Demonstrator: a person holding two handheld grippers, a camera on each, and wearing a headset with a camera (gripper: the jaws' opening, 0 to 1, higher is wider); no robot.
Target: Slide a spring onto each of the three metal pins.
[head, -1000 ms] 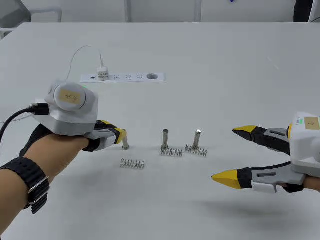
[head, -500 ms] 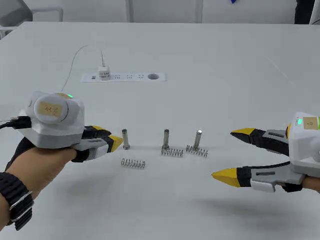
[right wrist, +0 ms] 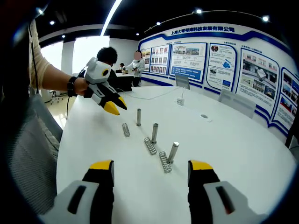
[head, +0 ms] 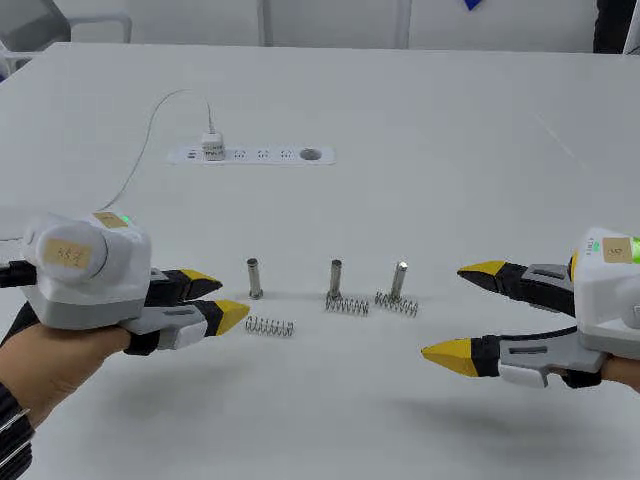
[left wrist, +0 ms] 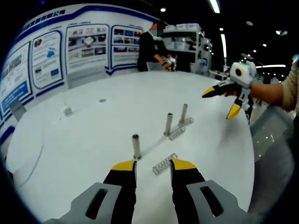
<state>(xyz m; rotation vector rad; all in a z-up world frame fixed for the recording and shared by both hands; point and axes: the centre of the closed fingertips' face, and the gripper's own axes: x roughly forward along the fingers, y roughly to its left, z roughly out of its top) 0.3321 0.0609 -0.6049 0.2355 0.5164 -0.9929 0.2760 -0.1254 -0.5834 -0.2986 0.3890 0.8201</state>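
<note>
The left claw (head: 226, 298) hangs just above the tabletop (head: 420, 160) with its yellow tips a narrow gap apart and nothing between them. Just beyond those tips the nearest spring (head: 268, 326) lies flat; in the left gripper view it sits right ahead of the gap, a little toward the right-hand tip. Picking it up looks like the step in hand.

To do that well, lower the claw so the tips straddle the coil across its width, close to one end. Close slowly and pinch lightly: a loose coil may roll or squirt out, and a hard squeeze could bend it. Leave most of its length free, so the open end can be stood over the nearest pin (head: 254, 278), which stands upright just past the spring, and dropped down the shaft.

The right claw (head: 447, 310) is spread wide and empty, held off the tabletop and well apart from the work. Ahead of its tips stands the right pin (head: 399, 280) with a second spring (head: 397, 304) lying at its foot. Farther on stands the middle pin (head: 335, 277) with a third spring (head: 346, 305) at its base.

No pin carries a spring yet, so by my reading all three remain to be done.
</note>
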